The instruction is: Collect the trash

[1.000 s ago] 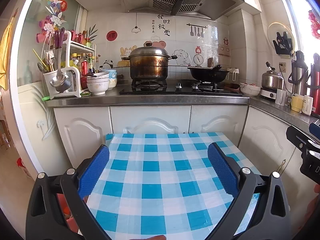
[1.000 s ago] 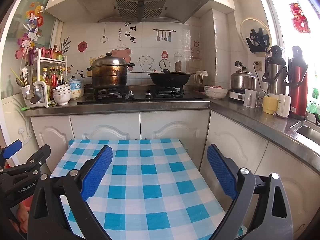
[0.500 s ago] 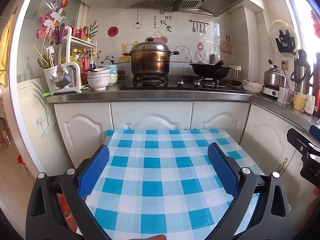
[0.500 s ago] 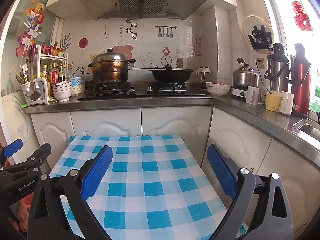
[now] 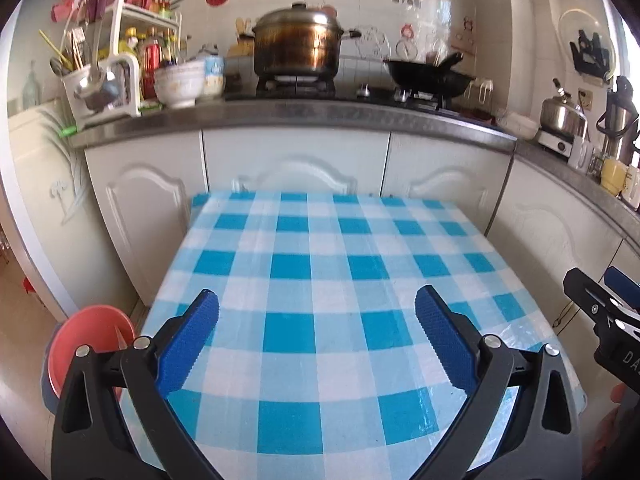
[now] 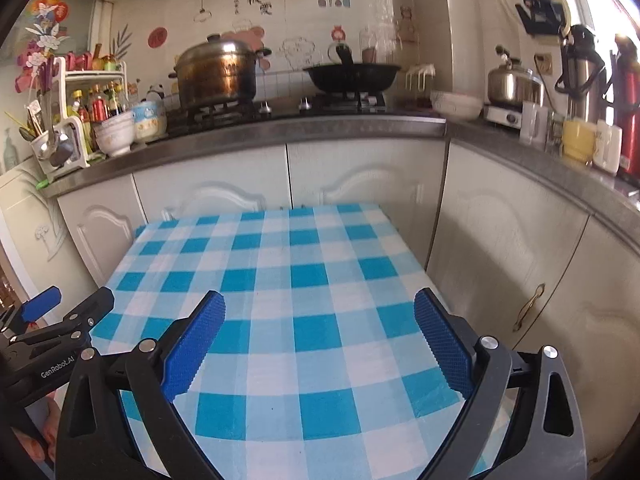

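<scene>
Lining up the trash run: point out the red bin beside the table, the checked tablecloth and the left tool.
red bin (image 5: 90,334), left wrist view, on its inner wall.
checked tablecloth (image 5: 320,264), left wrist view, on a bare blue square mid-table.
left tool (image 5: 316,340), left wrist view, midway between its open fingertips.

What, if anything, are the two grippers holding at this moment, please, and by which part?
Nothing is held. The left gripper and the right gripper both have their jaws wide open above the checked tablecloth, with only cloth visible between them.
</scene>
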The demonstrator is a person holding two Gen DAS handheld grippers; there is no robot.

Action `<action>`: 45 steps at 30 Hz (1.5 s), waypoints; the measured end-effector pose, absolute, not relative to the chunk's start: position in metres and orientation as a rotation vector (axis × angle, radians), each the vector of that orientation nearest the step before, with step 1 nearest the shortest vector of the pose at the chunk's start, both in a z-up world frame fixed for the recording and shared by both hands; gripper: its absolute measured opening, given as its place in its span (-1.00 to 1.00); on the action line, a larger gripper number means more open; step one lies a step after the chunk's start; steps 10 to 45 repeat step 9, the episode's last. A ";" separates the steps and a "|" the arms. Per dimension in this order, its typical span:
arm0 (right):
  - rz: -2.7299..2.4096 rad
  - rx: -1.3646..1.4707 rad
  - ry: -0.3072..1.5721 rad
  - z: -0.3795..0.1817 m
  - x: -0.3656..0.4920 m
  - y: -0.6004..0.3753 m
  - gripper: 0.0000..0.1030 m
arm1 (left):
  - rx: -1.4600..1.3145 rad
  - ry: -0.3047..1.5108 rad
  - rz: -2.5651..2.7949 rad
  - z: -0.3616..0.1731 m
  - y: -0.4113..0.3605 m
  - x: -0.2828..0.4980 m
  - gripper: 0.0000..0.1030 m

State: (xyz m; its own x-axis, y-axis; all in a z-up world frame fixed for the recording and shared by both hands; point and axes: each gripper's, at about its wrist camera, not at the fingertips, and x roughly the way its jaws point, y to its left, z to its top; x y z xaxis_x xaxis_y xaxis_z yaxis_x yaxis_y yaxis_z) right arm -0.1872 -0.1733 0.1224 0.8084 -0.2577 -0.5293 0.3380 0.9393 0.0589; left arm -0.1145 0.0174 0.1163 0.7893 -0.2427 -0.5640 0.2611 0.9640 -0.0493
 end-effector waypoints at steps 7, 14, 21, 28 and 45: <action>-0.314 0.182 0.775 0.042 -0.134 -0.193 0.83 | 0.036 0.812 -0.171 0.046 -0.001 -0.065 0.92; -0.313 0.179 0.823 0.025 -0.120 -0.197 0.83 | 0.037 0.847 -0.154 0.033 -0.006 -0.054 0.92; -0.313 0.179 0.823 0.025 -0.120 -0.197 0.83 | 0.037 0.847 -0.154 0.033 -0.006 -0.054 0.92; -0.313 0.179 0.823 0.025 -0.120 -0.197 0.83 | 0.037 0.847 -0.154 0.033 -0.006 -0.054 0.92; -0.313 0.179 0.823 0.025 -0.120 -0.197 0.83 | 0.037 0.847 -0.154 0.033 -0.006 -0.054 0.92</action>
